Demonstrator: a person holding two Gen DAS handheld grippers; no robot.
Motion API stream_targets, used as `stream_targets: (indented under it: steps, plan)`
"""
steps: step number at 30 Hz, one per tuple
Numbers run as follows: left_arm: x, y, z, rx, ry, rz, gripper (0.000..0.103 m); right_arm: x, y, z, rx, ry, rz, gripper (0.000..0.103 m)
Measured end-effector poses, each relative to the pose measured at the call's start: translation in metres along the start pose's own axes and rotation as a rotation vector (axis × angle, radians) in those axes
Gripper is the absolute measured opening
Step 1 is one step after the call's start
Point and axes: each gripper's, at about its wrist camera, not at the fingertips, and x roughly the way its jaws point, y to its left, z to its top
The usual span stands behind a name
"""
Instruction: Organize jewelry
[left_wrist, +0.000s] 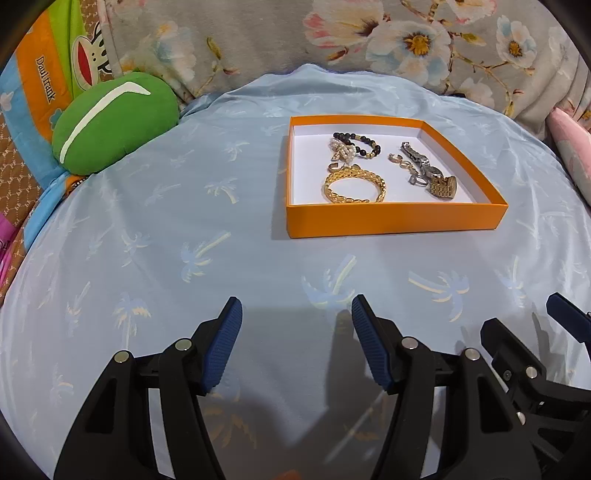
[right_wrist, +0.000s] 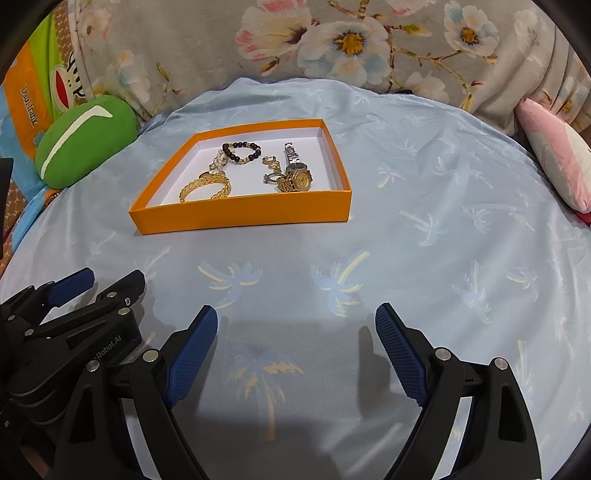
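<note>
Jewelry lies inside an orange tray (left_wrist: 391, 220) with a white floor, on a pale blue palm-print sheet (left_wrist: 184, 221); a gold chain bracelet (left_wrist: 354, 186), a dark beaded bracelet (left_wrist: 360, 142), a gold watch (left_wrist: 443, 186) and a silver watch (left_wrist: 417, 157), with small rings I cannot count; the orange cloth (left_wrist: 44, 83) reads "Daul frank", beside a green cushion (left_wrist: 110, 122); the left gripper (left_wrist: 297, 314) and right gripper (right_wrist: 295, 321) tilt downward side by side near the tray, both released, nothing between their blue pads; the left one's body reads "Robot.AI".
</note>
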Motion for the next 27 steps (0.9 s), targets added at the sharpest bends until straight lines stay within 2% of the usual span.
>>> stream_targets:
  steps: [27]
  plan:
    - [-0.0003,-0.0013,-0.0001,0.004,-0.001,0.014,0.060,0.0026,-0.0004,0.0015,-0.002,0.008,-0.011,0.086]
